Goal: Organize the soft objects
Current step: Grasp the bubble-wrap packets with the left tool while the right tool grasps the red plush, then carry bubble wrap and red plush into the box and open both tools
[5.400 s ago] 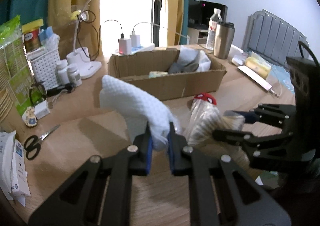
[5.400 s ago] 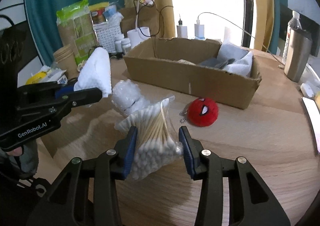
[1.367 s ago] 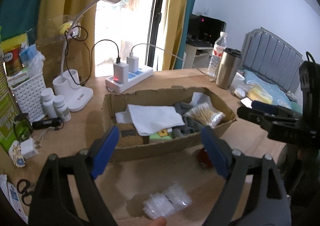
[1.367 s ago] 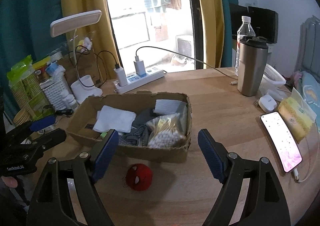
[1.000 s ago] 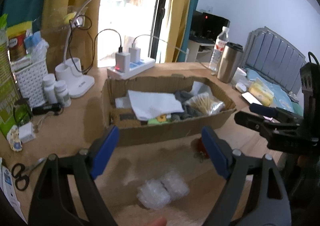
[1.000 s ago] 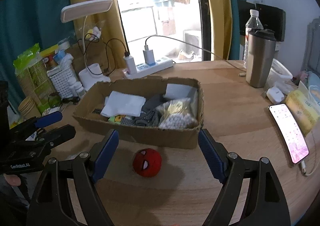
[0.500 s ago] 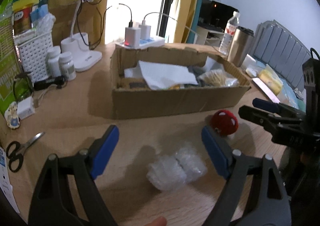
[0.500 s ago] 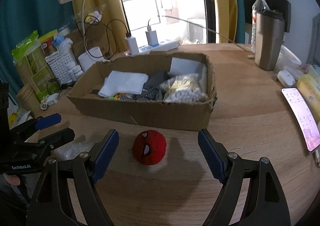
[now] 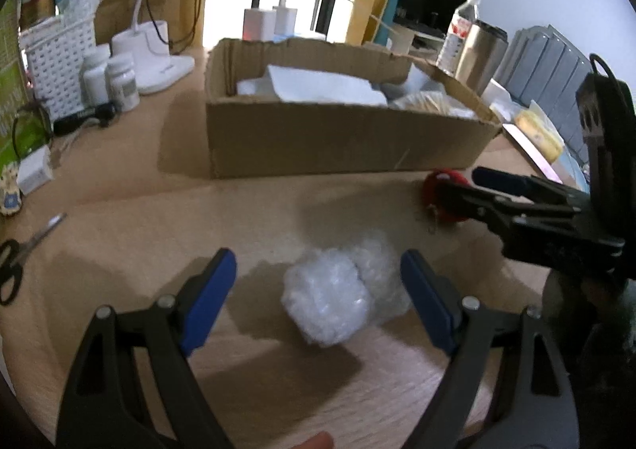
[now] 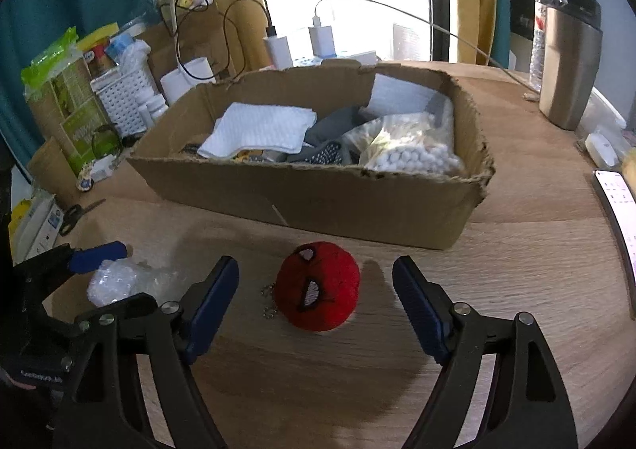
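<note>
A clear bubble-wrap bundle [image 9: 332, 292] lies on the wooden table between the fingers of my open left gripper [image 9: 318, 282]; it also shows in the right wrist view [image 10: 115, 280]. A red Spider-Man plush ball [image 10: 317, 286] with a small chain lies between the fingers of my open right gripper [image 10: 316, 286]; it shows partly hidden in the left wrist view [image 9: 439, 190]. Behind stands a cardboard box [image 10: 310, 194] holding a white cloth [image 10: 258, 129], grey fabric and a bag of cotton swabs [image 10: 405, 150].
Scissors [image 9: 22, 250] lie at the table's left. A white basket [image 9: 55, 55], pill bottles [image 9: 121, 81], a lamp base and chargers stand behind the box. A steel tumbler [image 10: 570, 65] and a phone [image 10: 616, 210] are at the right.
Both grippers have dropped lower and closer to the table. The bubble wrap now sits between the left fingers and the red ball between the right fingers. Both stay open.
</note>
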`<state>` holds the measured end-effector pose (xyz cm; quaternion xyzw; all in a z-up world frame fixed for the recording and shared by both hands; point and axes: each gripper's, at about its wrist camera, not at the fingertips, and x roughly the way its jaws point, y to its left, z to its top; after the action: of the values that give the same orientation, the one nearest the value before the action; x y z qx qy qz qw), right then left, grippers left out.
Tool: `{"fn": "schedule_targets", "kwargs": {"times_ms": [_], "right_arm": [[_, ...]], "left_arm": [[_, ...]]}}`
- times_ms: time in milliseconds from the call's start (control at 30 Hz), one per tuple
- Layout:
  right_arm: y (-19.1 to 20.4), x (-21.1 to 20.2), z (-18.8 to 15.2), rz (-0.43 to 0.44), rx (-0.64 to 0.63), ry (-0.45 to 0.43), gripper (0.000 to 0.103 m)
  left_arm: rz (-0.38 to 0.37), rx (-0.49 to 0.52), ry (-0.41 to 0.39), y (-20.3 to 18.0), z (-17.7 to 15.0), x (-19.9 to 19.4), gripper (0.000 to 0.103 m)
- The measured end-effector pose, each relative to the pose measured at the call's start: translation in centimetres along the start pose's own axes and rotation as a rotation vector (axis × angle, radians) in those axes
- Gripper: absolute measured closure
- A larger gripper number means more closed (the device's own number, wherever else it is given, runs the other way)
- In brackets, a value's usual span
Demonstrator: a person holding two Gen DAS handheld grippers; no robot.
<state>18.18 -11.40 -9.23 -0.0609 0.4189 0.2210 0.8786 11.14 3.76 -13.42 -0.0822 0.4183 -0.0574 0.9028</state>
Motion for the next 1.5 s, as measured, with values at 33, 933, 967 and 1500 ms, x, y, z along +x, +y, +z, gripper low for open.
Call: {"fn": "schedule_targets", "kwargs": {"times_ms": [33,933,967,1500], "right_arm": [[0.0,0.2,0.0,0.001,-0.001,0.006,0.023],[-0.8,-1.2,-0.8,0.026,-0.018,-0.005,0.063],[-0.9,-1.4,-0.8,0.026,-0.019,-0.01,0.063],[-1.5,-5.3,-0.2,0.017,-0.03,-0.087,0.063]], "left_arm": [[0.0,-0.002,0.003,-0.1,-0.1,0.1,0.017],[0.026,0.085,0.048,-2.9,0.0,1.2,0.04],[0.022,0.089,0.048,-3.1,0.0,1.2,0.04],[-0.001,0.104,-0.045,-4.9,1.4,-1.2,0.04]]}}
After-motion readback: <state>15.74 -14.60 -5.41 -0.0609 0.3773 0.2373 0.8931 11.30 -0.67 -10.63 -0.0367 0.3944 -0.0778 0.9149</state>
